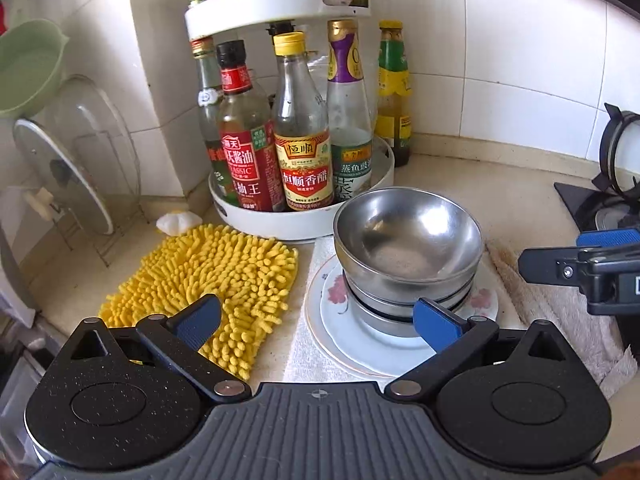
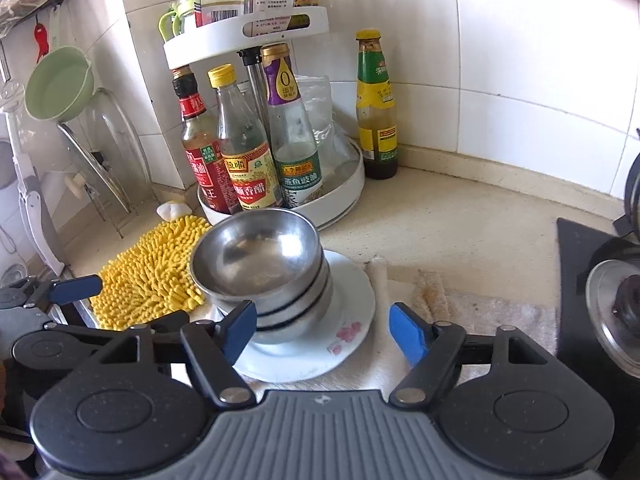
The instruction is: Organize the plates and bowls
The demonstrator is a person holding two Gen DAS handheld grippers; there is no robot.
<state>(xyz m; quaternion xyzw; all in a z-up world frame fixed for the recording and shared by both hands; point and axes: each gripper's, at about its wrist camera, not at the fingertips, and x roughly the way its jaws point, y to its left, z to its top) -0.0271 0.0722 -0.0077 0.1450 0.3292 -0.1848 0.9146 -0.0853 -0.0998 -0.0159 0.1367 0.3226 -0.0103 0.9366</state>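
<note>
Left wrist view shows the metal bowls (image 1: 408, 248) stacked on the plates (image 1: 344, 332) on a towel (image 1: 304, 344), likely to save room, while the left claw (image 1: 316, 320) and right claw (image 2: 322, 330) both hang wide apart, holding nothing.

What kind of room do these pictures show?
Most likely a home kitchen: sauce bottles stand on a white turntable rack, stacked steel bowls sit on plates, and a gas stove lies nearby.
</note>
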